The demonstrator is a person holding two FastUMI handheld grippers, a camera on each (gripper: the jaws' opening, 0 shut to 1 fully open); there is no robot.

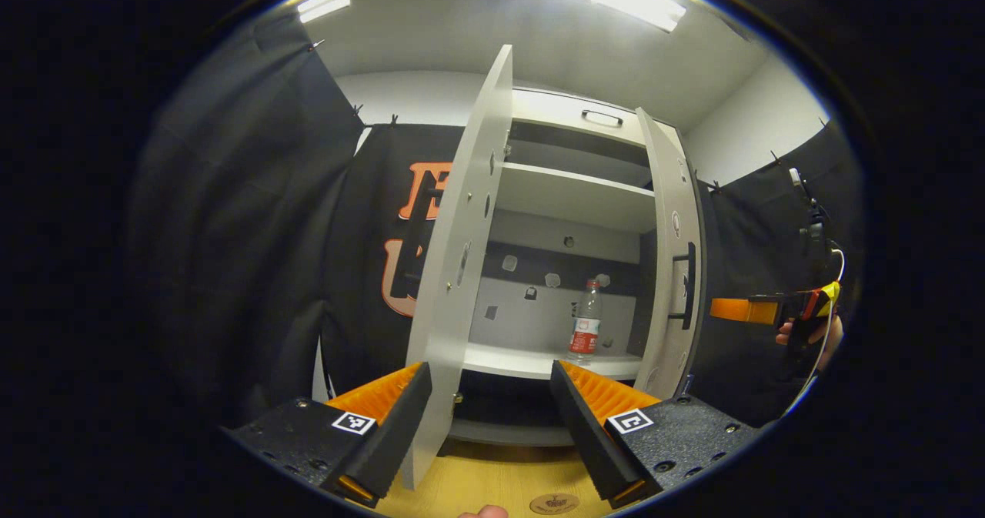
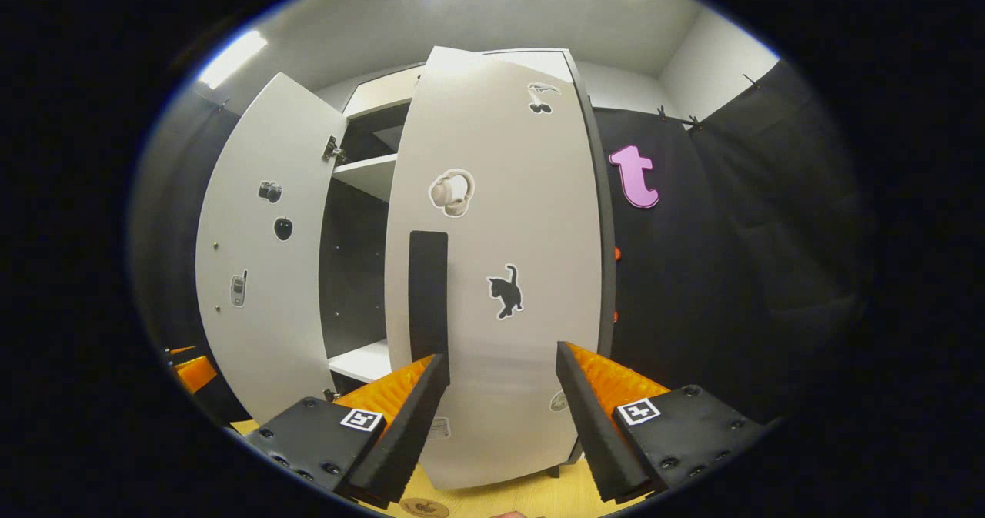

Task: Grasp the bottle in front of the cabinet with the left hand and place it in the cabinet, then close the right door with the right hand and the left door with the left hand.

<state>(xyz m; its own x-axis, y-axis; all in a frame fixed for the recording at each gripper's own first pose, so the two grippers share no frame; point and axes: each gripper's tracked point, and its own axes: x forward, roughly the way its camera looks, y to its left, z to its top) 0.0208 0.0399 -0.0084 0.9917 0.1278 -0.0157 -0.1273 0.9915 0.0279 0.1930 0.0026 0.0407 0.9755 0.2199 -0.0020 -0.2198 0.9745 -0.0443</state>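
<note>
A clear bottle point(image 1: 586, 324) with a red label stands upright on the white cabinet's lower shelf point(image 1: 531, 362). My left gripper point(image 1: 489, 379) is open and holds nothing. It faces the cabinet's opening, and the left door point(image 1: 458, 256) shows edge-on just inside its left finger. That door stands wide open. The right door point(image 2: 500, 272) is partly swung in and carries a black handle point(image 2: 428, 295). My right gripper point(image 2: 500, 360) is open in front of the door's outer face, close to it. Contact is unclear. In the left gripper view its finger point(image 1: 742, 310) points at the handle point(image 1: 687, 287).
The cabinet has an upper shelf point(image 1: 573, 195) and stands on a wooden floor point(image 1: 492, 479). Black cloth point(image 1: 254, 233) walls the booth on both sides. A hand point(image 1: 808, 333) holds the right gripper. The open left door point(image 2: 262, 272) bears small stickers.
</note>
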